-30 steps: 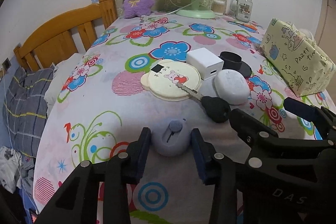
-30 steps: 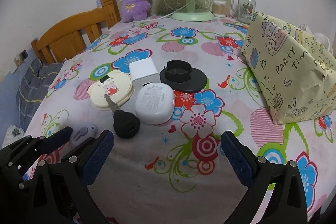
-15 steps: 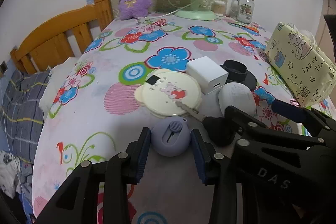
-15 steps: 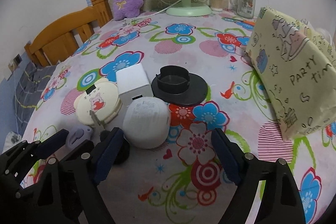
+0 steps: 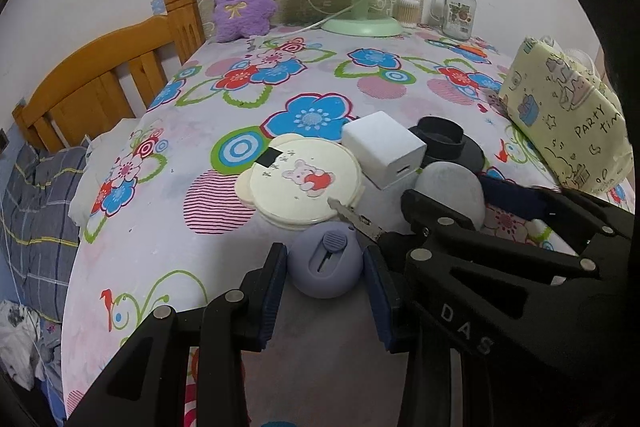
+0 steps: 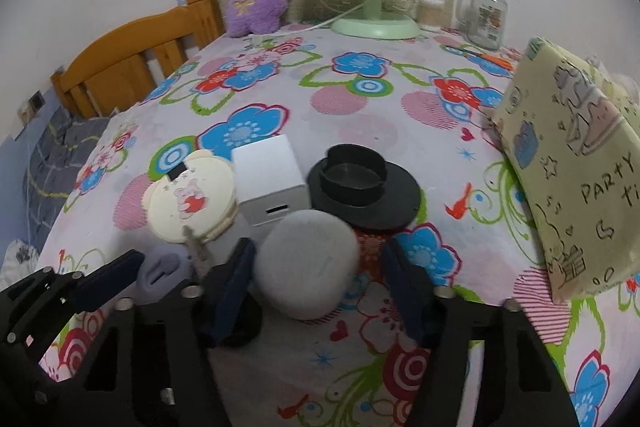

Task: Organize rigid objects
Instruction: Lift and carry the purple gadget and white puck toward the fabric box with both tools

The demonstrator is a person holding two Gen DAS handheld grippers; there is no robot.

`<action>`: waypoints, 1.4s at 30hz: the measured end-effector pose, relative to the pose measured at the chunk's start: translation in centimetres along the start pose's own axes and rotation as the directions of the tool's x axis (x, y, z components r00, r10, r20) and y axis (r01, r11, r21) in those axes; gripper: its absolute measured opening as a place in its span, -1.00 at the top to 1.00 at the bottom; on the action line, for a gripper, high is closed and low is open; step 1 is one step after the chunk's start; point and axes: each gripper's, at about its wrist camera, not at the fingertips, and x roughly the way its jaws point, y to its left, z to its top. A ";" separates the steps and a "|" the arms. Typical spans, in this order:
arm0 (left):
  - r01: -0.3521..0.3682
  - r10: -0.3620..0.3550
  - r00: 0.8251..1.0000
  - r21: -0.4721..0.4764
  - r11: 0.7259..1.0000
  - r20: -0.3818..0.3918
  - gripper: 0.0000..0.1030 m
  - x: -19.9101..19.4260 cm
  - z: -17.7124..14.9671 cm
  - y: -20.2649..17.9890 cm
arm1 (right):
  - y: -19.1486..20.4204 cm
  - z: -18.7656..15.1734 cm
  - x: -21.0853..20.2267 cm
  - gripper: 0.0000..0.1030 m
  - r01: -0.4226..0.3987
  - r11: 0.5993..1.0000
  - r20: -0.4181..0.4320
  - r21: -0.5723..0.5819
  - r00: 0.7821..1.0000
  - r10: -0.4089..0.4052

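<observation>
Left wrist view: the left claw (image 5: 324, 291) grips the lilac round gadget (image 5: 325, 259) on the floral desk (image 5: 160, 227), right against the cream bear-eared disc (image 5: 300, 183) and the key (image 5: 354, 217).

Right wrist view: the right claw (image 6: 320, 287) is spread wide around the white rounded case (image 6: 306, 267), pads not touching. Open desk lies nearer the camera.

"PARTY TIME" on yellow wrapped parcel (image 5: 568, 131) | "DAS" on right gripper (image 5: 486, 195)

Matt lavender plastic cutter (image 5: 326, 265), glossy cream compact (image 5: 304, 183), metal key blade (image 5: 354, 217), printed cloth table cover (image 5: 180, 227), wooden headboard (image 5: 104, 83).
</observation>
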 end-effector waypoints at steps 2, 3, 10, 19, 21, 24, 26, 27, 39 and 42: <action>-0.002 0.002 1.000 0.008 1.000 -0.001 0.23 -0.1 -0.1 -0.2 | -0.1 -0.1 -0.1 -0.09 0.000 1.000 -0.002 0.001 1.000 0.000; 0.005 -0.005 1.000 0.005 1.000 -0.003 0.22 -0.1 -0.1 -0.2 | -0.2 -0.2 -0.1 -0.09 -0.001 1.000 -0.004 0.003 1.000 0.001; 0.024 -0.024 1.000 -0.009 1.000 -0.003 0.23 -0.9 -0.5 -0.7 | -0.6 -0.8 -1.3 -0.09 0.011 1.000 -0.009 0.016 1.000 -0.011; 0.016 -0.016 0.999 0.007 1.000 0.034 0.23 -3.1 -0.5 -2.0 | -1.2 -1.0 -3.9 -0.09 0.025 1.000 0.027 0.015 0.999 -0.025; 0.018 -0.018 0.999 0.009 1.000 0.043 0.23 -3.6 -0.5 -2.3 | -1.4 -1.0 -4.5 -0.09 0.030 0.999 0.033 0.016 0.999 -0.031; 0.023 -0.024 0.998 0.010 1.000 0.056 0.22 -4.3 -0.5 -2.9 | -1.8 -1.0 -5.5 -0.09 0.044 0.999 0.047 0.014 0.998 -0.045; 0.025 -0.025 0.998 0.013 1.000 0.062 0.22 -4.6 -0.5 -3.4 | -2.2 -1.1 -6.1 -0.09 0.052 0.998 0.052 0.018 0.997 -0.053; 0.024 -0.025 0.998 0.016 1.000 0.063 0.22 -4.8 -0.5 -3.6 | -2.4 -1.1 -6.4 -0.09 0.054 0.998 0.055 0.020 0.997 -0.055; 0.033 -0.033 0.996 -0.001 0.999 0.088 0.22 -7.4 -0.3 -5.4 | -3.9 -1.2 -9.4 -0.09 0.051 0.998 0.080 0.022 0.995 -0.053; 0.028 -0.028 0.995 -0.003 1.000 0.096 0.22 -8.1 -0.2 -5.7 | -3.9 -1.1 -10.1 -0.09 0.049 0.999 0.091 0.018 0.995 -0.051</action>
